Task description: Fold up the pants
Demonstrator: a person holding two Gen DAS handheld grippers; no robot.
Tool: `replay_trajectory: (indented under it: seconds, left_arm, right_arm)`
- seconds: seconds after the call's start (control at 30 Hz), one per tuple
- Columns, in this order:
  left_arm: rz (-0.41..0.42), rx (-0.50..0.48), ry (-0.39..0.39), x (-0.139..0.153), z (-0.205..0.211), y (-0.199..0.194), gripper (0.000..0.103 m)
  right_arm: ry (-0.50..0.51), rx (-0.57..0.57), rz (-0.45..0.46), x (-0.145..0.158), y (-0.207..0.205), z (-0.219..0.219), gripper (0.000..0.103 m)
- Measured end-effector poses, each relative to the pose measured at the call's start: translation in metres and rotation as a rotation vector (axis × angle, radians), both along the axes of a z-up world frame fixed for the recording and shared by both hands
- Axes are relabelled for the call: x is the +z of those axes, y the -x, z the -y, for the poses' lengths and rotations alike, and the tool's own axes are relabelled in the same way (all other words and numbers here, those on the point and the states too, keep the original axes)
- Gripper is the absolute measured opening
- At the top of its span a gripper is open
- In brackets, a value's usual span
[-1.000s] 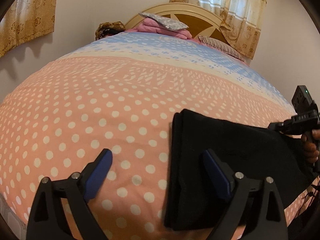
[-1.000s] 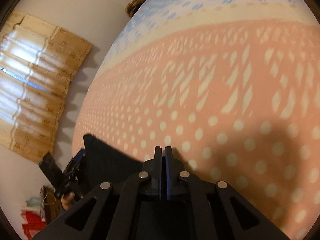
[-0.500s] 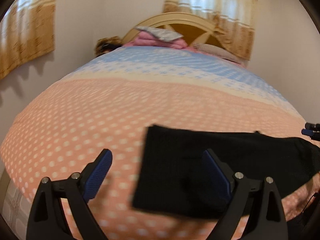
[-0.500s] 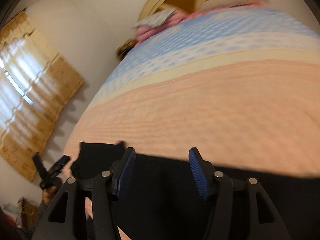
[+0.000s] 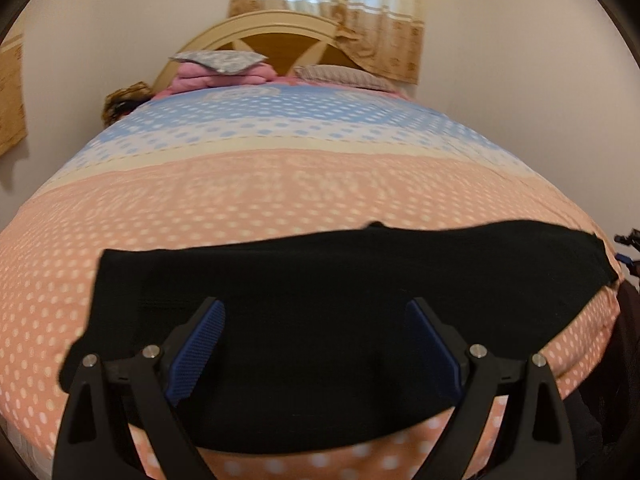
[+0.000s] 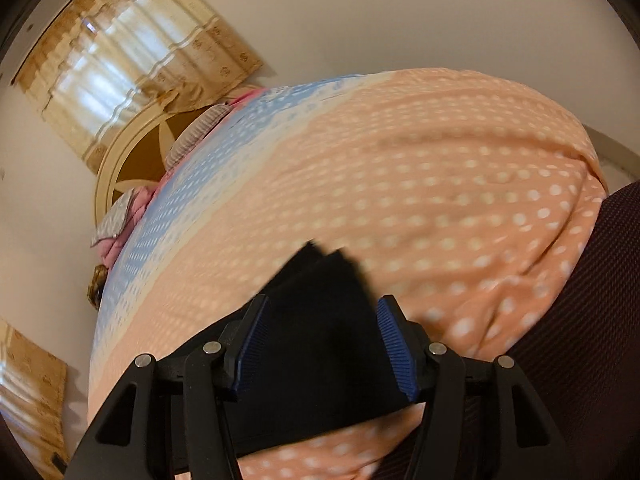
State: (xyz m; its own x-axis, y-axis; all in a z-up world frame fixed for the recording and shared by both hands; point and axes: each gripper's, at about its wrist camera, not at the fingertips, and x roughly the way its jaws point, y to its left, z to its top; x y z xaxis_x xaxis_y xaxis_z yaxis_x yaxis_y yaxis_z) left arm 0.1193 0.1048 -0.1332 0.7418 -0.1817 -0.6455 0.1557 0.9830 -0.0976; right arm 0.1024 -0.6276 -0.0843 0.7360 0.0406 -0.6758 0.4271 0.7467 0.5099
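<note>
The bed [image 5: 280, 200] fills both views, covered by a polka-dot bedspread [image 6: 440, 184] with a peach zone near the cameras and a blue zone toward the rounded wooden headboard [image 5: 276, 36]. Patterned curtains [image 5: 340, 4] hang behind the headboard, and pillows with pink bedding [image 5: 224, 70] lie at the head end. The black pants [image 5: 320, 288] lie flat on the peach zone near the foot edge, folded into a long band running across the left wrist view. The left gripper [image 5: 314, 344] is above the pants with its jaws wide apart, holding nothing. The right gripper [image 6: 322, 344] is over one end of the pants [image 6: 320, 320], jaws apart, blue pads [image 6: 394, 350] clear of the fabric.
</note>
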Motion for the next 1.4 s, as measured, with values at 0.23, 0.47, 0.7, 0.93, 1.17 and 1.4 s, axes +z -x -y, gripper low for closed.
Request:
replay_trajectory:
  seconds: [0.23, 0.47, 0.7, 0.93, 1.17, 1.4]
  left_arm:
    - [-0.043, 0.049, -0.009, -0.013, -0.003, 0.001, 0.095]
    - [-0.088, 0.088, 0.017, -0.028, -0.015, 0.003, 0.095]
    - [-0.082, 0.078, -0.016, -0.029, -0.007, 0.004, 0.095]
    - [-0.083, 0.072, -0.003, -0.028, -0.012, 0.006, 0.095]
    - [-0.060, 0.066, -0.021, -0.026, -0.013, 0.014, 0.095]
    - [-0.067, 0.059, -0.019, -0.027, -0.010, 0.017, 0.095]
  right_arm:
    - [-0.092, 0.071, 0.037, -0.025, -0.023, 0.019, 0.045]
    - [0.031, 0.117, 0.079, -0.002, -0.040, 0.004, 0.006]
    - [0.114, 0.119, 0.122, 0.017, -0.042, 0.000, 0.005]
    - [0.137, 0.050, -0.010, -0.011, -0.042, 0.014, 0.051]
    - [0.106, 0.052, 0.113, 0.012, 0.029, -0.004, 0.051]
    - [0.196, 0.309, 0.025, -0.013, 0.014, -0.080, 0.051]
